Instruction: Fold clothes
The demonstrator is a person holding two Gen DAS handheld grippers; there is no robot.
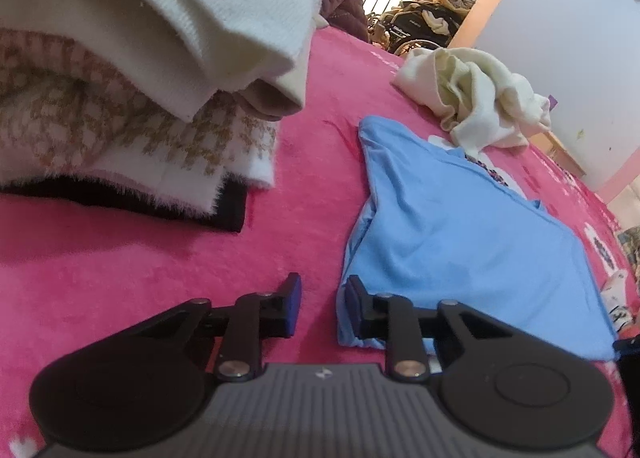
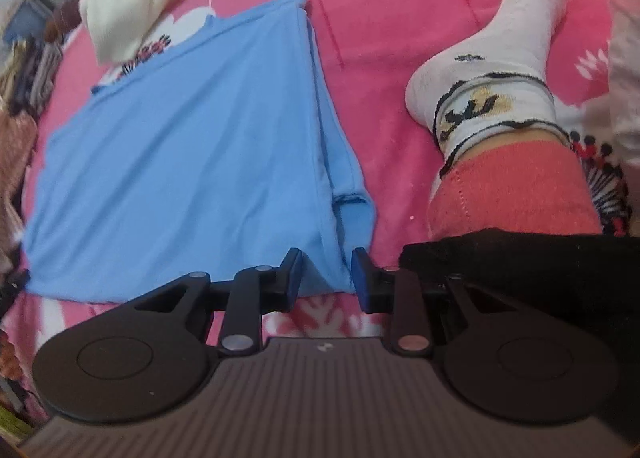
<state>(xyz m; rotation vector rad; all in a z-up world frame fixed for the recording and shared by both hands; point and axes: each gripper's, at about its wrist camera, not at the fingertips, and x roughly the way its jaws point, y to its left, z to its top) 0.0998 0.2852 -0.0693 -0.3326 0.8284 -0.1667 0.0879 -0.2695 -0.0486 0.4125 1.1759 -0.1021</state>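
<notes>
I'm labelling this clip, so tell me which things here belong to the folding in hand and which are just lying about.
In the job:
blue garment
left gripper, open at its near corner
right gripper, open at its near edge

Lying about:
folded stack of knitwear
crumpled cream garment
person's socked foot
pink blanket

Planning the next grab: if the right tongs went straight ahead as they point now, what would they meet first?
Most likely the near corner of the blue garment: the right tongs are open with that folded edge between the tips. Depth is unclear; they may be slightly above it.
</notes>
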